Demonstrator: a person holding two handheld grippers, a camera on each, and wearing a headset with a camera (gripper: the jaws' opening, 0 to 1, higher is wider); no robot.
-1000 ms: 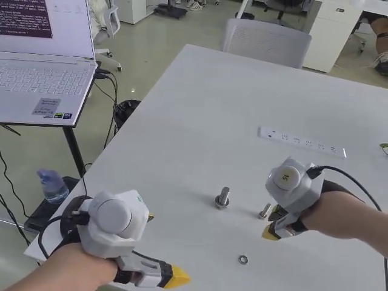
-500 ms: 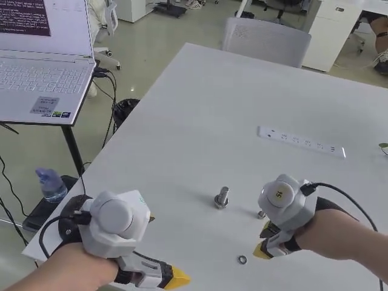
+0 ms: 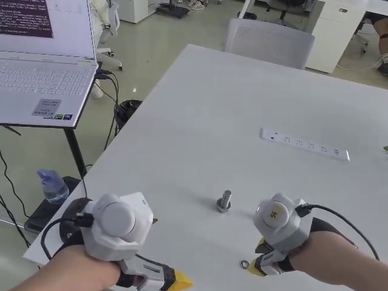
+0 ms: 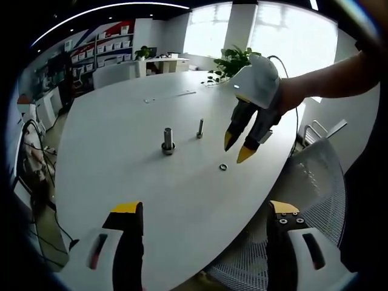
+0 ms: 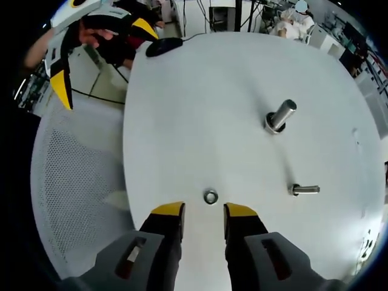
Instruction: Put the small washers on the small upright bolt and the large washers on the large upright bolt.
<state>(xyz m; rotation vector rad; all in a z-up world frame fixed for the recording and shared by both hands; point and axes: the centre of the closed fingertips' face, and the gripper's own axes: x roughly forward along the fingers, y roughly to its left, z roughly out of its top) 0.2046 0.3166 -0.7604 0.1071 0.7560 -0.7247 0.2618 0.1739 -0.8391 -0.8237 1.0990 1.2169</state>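
Washer (image 5: 210,196) — thin metal ring — lies flat before the right gripper (image 5: 204,210).

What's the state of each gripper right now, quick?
Left gripper: open, holding nothing.
Right gripper: open, empty, with a loose washer lying just ahead of its tips.

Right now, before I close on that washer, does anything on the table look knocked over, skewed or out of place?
Nothing stands out. The large steel bolt and the thin small steel bolt both stand upright on the white table. One small silver washer lies flat just ahead of the right gripper, jaws open.
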